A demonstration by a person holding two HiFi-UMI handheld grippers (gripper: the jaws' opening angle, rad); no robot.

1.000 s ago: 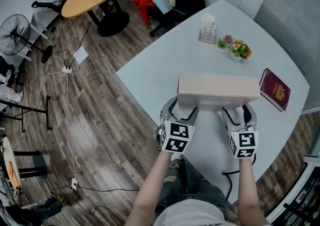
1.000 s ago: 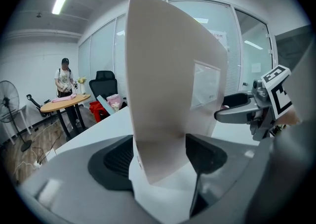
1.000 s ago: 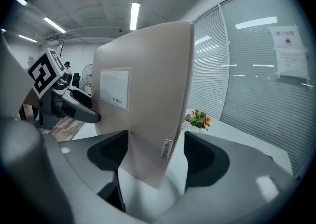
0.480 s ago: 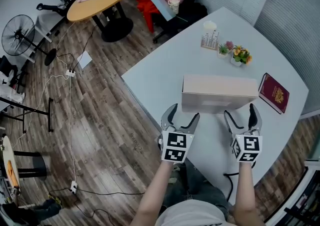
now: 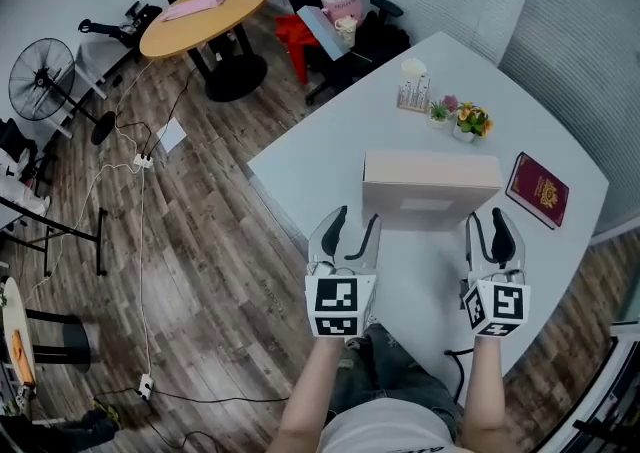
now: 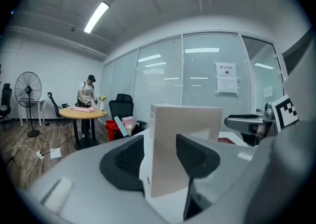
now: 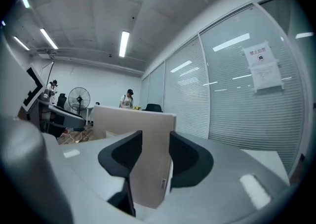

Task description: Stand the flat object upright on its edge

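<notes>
Two sets of jaws spread wide, clamping nothing: left gripper (image 5: 350, 226) and right gripper (image 5: 488, 226). Through each gap in the gripper views, the beige box (image 5: 432, 186), upright on its long edge. Only from the head view: box just ahead of both, on the white table (image 5: 320, 156), beside a red booklet (image 5: 537, 191) with a gold emblem, unreadable. On the glass wall, a notice (image 6: 227, 78), print too small. Drawn back from the box's foot since a second ago.
</notes>
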